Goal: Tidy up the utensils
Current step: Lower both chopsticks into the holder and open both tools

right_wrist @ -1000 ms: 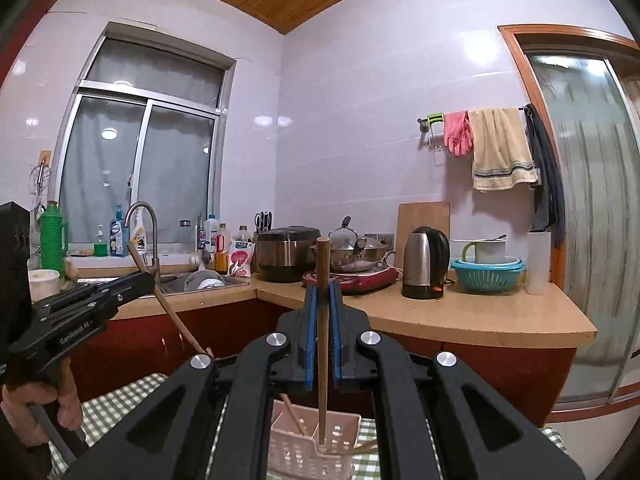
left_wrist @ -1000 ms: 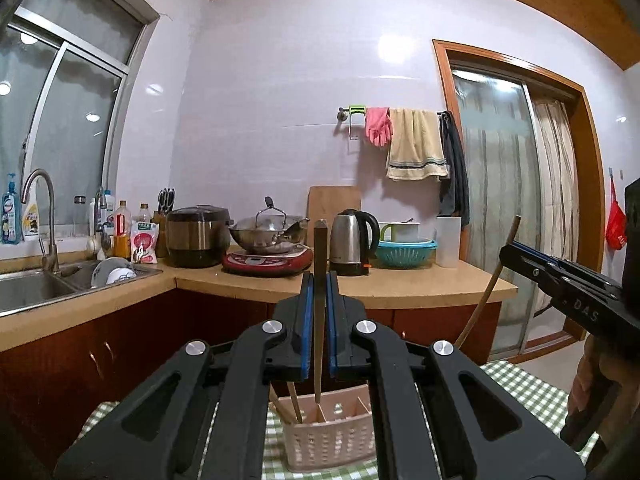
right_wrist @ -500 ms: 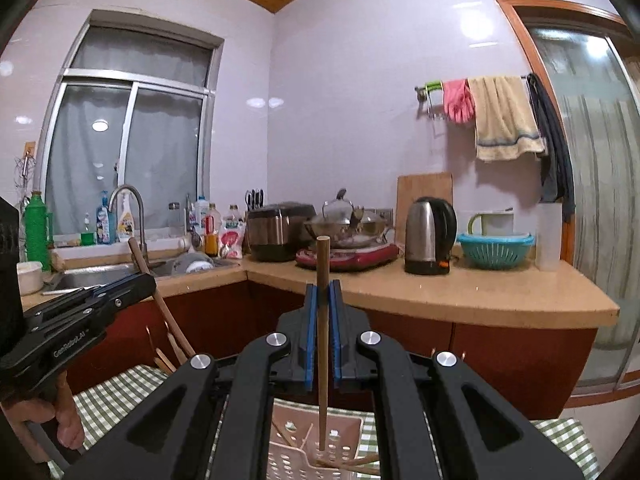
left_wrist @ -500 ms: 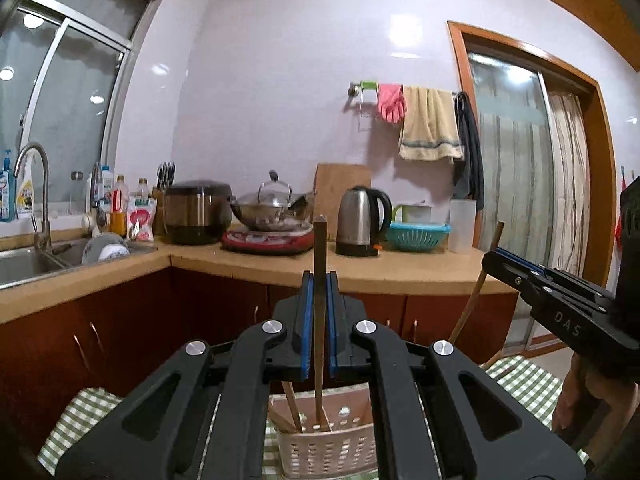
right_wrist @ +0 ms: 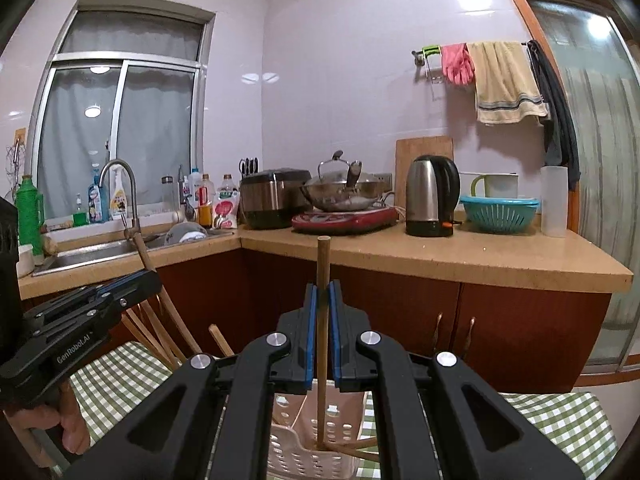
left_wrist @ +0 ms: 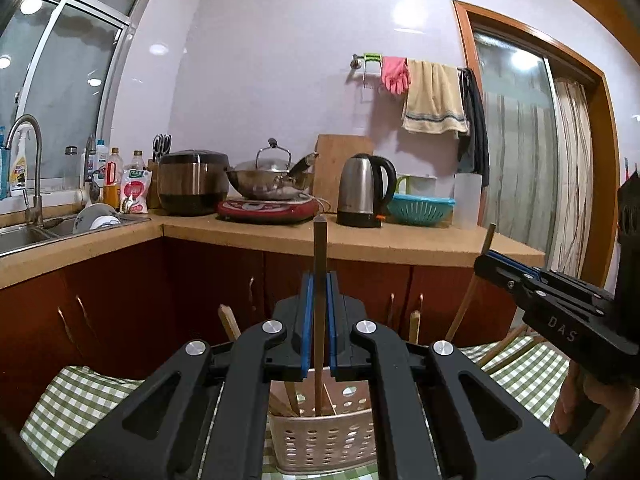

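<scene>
Both hands dropped over the last second: in the earlier pictures the basket sat low at the frame edge, now each held stick has its lower end down among the compartments. So we read this as the insertion stage, both sticks nearly seated, release not yet done.

Left to right:

- Left gripper: blue pads pressed together on a square-section wooden chopstick, held upright. No visible gap between pad and wood. Its lower end runs down into the perforated utensil basket, beside sticks already standing there at a lean. Whether the tip touches the floor of the basket, we cannot tell.
- In the right wrist view the same gripper shows at the left edge, held by a hand, stick angled up through its jaws.
- Right gripper: jaws likewise clamped tight on a round wooden stick, upright. Lower end sits inside a basket compartment, near two sticks lying almost flat in it. Contact with the bottom looks likely but isn't certain.
- Basket stands on the green checked tablecloth, directly below both grippers.

Our judgement: next we open both jaws and let the sticks settle. Risk is a stick tipping out against the low basket wall.
</scene>
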A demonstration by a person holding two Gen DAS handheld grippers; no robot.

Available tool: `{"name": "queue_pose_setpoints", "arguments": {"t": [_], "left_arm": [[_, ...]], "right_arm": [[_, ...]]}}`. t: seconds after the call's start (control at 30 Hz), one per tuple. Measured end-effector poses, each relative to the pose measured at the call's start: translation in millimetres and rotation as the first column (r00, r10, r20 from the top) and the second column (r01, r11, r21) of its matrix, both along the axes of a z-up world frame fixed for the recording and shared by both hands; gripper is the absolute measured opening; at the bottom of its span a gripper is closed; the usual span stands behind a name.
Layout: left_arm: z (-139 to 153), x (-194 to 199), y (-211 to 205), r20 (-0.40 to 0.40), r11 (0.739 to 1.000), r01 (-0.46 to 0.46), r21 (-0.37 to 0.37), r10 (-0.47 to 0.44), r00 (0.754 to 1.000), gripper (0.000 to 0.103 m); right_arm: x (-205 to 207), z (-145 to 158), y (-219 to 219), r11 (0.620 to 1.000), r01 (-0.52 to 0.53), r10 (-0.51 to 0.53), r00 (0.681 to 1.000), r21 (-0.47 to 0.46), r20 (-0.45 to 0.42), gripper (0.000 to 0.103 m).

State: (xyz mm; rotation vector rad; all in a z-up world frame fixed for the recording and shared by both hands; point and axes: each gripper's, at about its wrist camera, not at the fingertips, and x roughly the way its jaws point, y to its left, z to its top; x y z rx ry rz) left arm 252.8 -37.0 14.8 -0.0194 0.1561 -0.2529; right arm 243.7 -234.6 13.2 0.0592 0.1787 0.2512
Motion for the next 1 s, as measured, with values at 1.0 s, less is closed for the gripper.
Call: {"name": "queue_pose_setpoints", "arguments": {"t": [1.0], "left_arm": [[-32, 17, -3, -0.089, 0.999, -0.017, 0.042, 0.02, 0.996, 0.02]], "right_arm": [[7, -22, 10, 0.997, 0.024, -0.027, 0.999, -0.073, -0.041, 0.035]]}}
